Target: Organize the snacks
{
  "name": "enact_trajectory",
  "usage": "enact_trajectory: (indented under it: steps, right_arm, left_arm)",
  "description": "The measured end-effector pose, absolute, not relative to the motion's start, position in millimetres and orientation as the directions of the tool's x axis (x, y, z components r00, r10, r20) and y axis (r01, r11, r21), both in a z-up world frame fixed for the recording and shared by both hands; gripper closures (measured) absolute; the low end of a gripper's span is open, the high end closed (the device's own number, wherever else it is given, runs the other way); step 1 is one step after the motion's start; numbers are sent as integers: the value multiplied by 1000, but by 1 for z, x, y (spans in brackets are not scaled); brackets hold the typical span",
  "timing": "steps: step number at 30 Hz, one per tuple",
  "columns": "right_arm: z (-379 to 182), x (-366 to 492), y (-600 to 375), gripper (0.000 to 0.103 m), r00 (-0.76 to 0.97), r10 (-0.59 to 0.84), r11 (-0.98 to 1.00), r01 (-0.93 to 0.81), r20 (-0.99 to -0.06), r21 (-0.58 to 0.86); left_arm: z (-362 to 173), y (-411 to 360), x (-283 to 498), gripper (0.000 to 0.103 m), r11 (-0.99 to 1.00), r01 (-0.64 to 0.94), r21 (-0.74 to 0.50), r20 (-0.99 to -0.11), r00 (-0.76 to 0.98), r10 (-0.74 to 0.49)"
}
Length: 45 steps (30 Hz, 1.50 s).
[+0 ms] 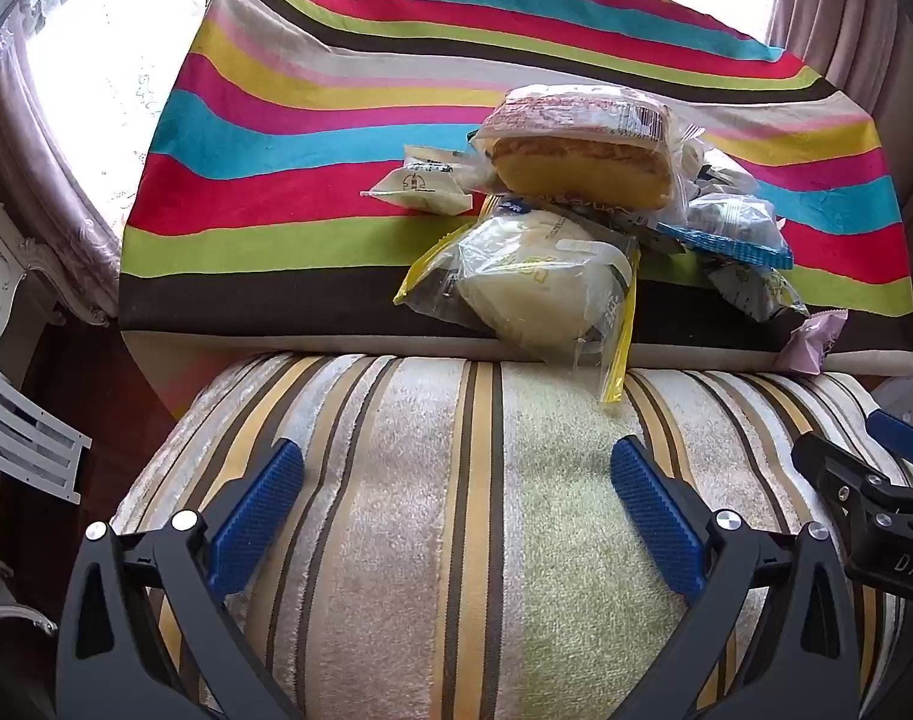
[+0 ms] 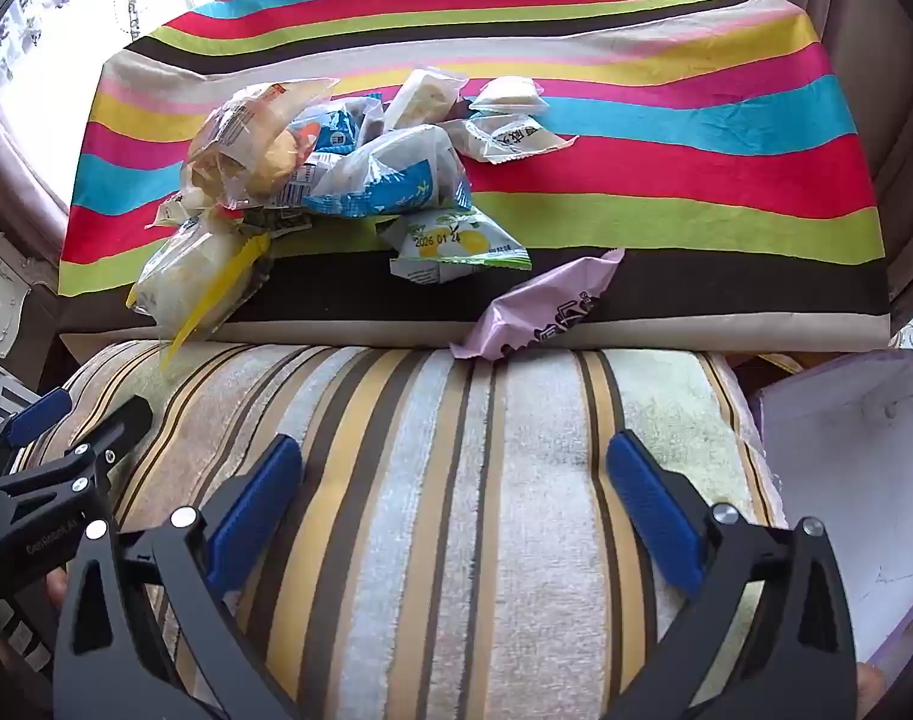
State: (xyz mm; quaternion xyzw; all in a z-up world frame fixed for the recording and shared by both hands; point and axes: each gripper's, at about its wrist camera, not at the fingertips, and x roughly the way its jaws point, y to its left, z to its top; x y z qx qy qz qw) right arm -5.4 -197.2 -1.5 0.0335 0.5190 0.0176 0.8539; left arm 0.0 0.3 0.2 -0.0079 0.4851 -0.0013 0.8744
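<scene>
Ahead of my right claw (image 2: 453, 504) | pink packet (image 2: 540, 309) lies nearest, long axis slanting up-right | both claws spread, empty; left claw (image 1: 456, 507) faces the pile.

We see both views lit by strong daylight from the window (image 1: 114, 78) along the upper edge of the frame; it burns out to pure white at the upper left, with a second blown patch at the upper right. The striped cloth (image 1: 312, 138) shows saturated, evenly lit colour with only soft shadows. Clear wrappers in the snack pile (image 2: 312, 168) carry small glints (no harsh glare). Fisheye distortion bows straight edges and darkens the corners. Focus is sharp at centre, softening toward the rim.
</scene>
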Motion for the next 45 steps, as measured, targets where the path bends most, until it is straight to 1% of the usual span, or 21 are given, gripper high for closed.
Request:
enact_trajectory:
  steps: [20,29,45]
  right_arm:
    - [-1,-5,-197,1,457,60,998,5,-887,70]
    - [-1,-5,-197,1,462,60,998,5,-885,70]
    - [1,-7,-199,1,478,60,997,6,-876,71]
  left_arm:
    - [0,4,-1,4,1000,-12,4,-851,524,9]
    - [1,1,-5,4,999,-28,28,-842,539,39]
    - [3,2,-4,4,1000,-20,16,-835,550,24]
